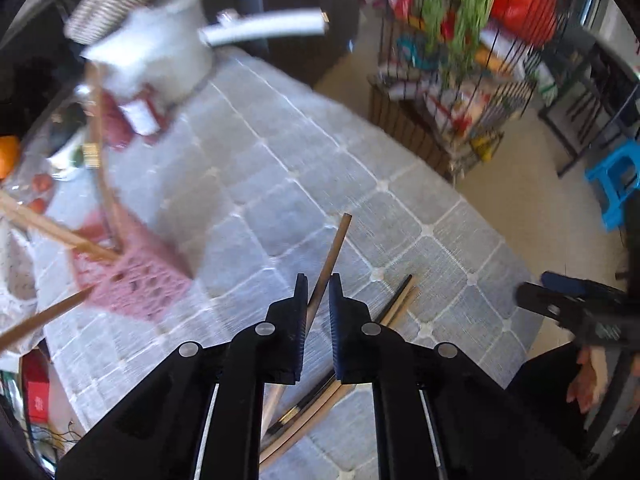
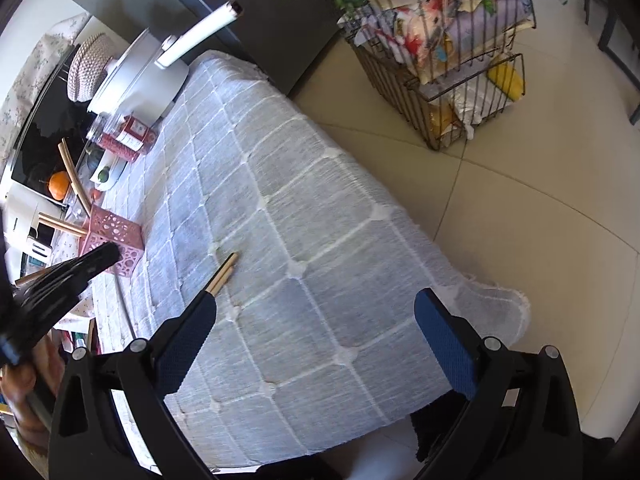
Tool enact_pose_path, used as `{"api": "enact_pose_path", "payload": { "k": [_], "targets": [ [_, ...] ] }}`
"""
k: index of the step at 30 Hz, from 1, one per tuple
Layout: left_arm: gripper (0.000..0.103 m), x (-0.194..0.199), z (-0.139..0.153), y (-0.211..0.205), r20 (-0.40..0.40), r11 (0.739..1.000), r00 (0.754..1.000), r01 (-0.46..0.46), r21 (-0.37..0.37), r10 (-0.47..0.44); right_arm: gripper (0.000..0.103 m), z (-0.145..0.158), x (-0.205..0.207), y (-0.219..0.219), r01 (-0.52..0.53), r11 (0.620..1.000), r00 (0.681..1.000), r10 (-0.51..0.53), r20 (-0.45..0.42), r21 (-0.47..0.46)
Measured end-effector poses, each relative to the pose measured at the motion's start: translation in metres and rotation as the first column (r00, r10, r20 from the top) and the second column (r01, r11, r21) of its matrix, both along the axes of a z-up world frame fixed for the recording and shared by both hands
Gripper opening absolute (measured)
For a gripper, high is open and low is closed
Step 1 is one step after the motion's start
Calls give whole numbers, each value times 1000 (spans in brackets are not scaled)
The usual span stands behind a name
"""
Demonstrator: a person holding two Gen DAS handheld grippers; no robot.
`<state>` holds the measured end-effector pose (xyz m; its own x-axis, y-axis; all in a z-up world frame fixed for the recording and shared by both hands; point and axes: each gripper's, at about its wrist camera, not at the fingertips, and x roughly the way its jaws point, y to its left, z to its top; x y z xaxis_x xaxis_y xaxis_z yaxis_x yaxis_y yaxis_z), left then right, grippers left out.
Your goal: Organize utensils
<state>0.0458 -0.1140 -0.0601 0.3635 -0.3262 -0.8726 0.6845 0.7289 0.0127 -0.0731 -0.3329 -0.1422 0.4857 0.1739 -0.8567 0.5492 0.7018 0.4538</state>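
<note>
While the left gripper [image 1: 318, 280] has its jaws closed on 1 wooden chopstick [image 1: 326, 268], the stick's free end slants toward the upper right of the left wrist view, above the grey checked table [image 1: 280, 152]. The pink holder [image 1: 132, 276] sits at the left of that frame, left of the jaws and near them, with other sticks already poking out of it. So the held chopstick's long axis runs up and away from the jaws, while the holder's mouth lies off to the left; as I judge it, the carry must swing left and the stick tip over the opening. More chopsticks [image 1: 396, 304] lie on the table just below and right of the left jaws, their lengths slanting the same way.

The right gripper [image 2: 316, 308] hangs with its jaws wide open and nothing between them. In its view the chopstick tips [image 2: 226, 270] show just above its left jaw, so those look nearer to the right hand.
</note>
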Motion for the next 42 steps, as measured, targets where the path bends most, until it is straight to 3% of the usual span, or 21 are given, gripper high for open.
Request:
{"api": "enact_pose_path", "payload": {
  "k": [2,6,9,14,16,22,28,33,34,37,42],
  "targets": [
    [9,-11,14,13,57,1000,998,-18,-21,19,97,-5,9,3,5,996,1000,-3,-24,94],
    [7,-30,38,48,158,995,985,-55,-81,68,95,-11,31,20,16,982,998,-5,-58,186],
    [6,-44,51,72,218,989,970,-86,-119,110,82,-13,44,37,14,983,996,2,-90,184],
    [6,-60,68,97,280,978,947,-111,-176,158,45,-27,65,55,13,992,980,13,-201,127],
    [6,-65,73,105,292,972,941,-113,-207,171,40,-33,70,59,20,993,973,8,-230,118],
    [6,-72,76,119,287,960,942,-95,-263,172,39,-30,80,65,36,996,969,-13,-247,87],
    [7,-68,66,119,261,965,952,-97,-243,161,38,-33,88,70,54,997,960,-36,-279,57],
    [8,-64,61,118,250,967,955,-103,-235,162,24,-33,95,77,43,999,952,-44,-302,-10],
    [8,-62,59,118,245,966,955,-111,-232,168,17,-33,98,79,26,999,952,-33,-304,-29],
    [8,-57,53,117,224,968,959,-126,-215,175,16,-31,103,85,14,998,953,-32,-301,-63],
    [15,-46,32,91,153,984,978,-120,-130,139,10,-33,98,70,-10,1000,959,3,-284,-24]
  ]
}}
